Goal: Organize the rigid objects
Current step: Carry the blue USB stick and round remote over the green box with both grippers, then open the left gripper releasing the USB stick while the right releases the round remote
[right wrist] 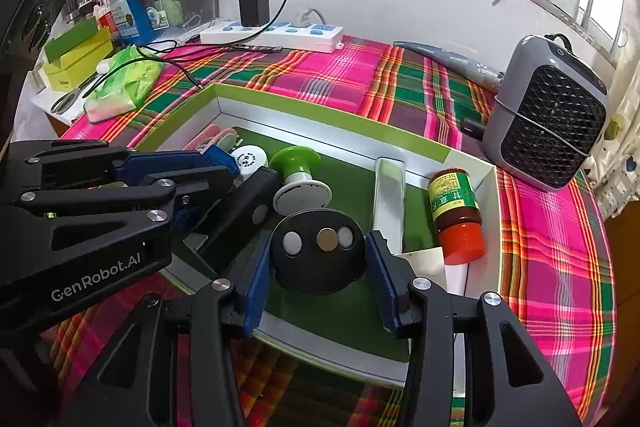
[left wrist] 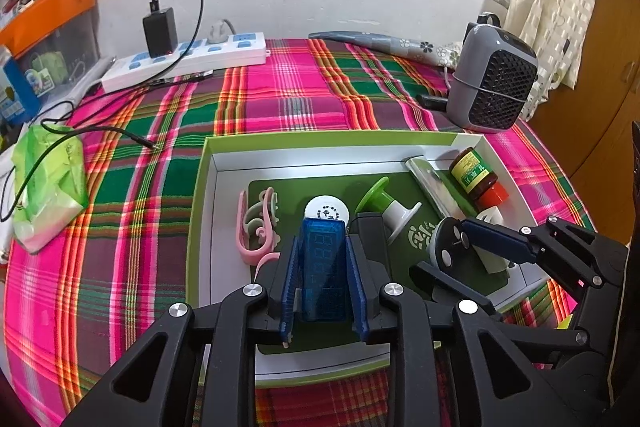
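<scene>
Plaid cloth carries the green-rimmed box (left wrist: 202,187); over it, left hand-held gripper (left wrist: 323,263) narrowly clasps a blue meter (left wrist: 323,267), right hand-held gripper (right wrist: 318,267) half-open clasps a black disc (right wrist: 318,255).

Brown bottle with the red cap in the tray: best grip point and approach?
Grip the brown bottle across its labelled body, coming from above. It lies on its side, red cap toward the camera, in the tray corner, close beside the side wall with a silver bar on its other side. Clearance for the fingers looks tight either side.
</scene>
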A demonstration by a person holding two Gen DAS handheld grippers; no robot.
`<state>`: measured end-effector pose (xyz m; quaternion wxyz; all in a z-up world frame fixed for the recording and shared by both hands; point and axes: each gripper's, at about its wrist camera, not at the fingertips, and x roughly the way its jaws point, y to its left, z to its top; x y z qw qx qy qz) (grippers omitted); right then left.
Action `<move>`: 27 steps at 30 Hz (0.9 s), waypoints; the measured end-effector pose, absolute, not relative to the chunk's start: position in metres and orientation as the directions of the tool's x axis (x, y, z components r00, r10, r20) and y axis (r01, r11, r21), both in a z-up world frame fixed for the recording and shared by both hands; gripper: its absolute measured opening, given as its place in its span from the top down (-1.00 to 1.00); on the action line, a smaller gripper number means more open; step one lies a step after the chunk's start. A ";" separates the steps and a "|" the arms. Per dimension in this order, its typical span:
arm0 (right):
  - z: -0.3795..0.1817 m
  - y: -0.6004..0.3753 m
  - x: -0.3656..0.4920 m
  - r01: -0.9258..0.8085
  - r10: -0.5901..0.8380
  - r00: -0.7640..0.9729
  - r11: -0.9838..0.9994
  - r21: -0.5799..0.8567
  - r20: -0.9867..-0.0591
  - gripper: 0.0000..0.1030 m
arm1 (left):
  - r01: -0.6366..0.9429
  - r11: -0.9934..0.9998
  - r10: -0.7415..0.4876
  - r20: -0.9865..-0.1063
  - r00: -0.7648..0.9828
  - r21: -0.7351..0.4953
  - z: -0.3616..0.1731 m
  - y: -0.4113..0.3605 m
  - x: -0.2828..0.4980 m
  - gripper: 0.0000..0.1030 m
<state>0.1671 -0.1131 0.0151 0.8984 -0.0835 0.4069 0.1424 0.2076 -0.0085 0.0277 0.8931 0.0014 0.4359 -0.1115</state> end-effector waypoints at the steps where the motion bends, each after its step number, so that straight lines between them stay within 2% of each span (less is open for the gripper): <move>1: 0.015 -0.113 0.167 -0.324 0.188 0.628 0.946 -0.034 -0.755 0.09 | 0.201 0.975 -0.199 -0.779 0.595 -0.095 0.028 -0.009 0.208 0.53; 8: 0.015 -0.113 0.167 -0.323 0.191 0.628 0.946 -0.029 -0.755 0.09 | 0.192 0.977 -0.195 -0.779 0.596 -0.097 0.028 -0.007 0.207 0.43; 27: 0.018 -0.115 0.161 -0.305 0.195 0.632 0.952 -0.009 -0.750 0.08 | 0.180 0.980 -0.181 -0.775 0.605 -0.088 0.034 -0.004 0.197 0.32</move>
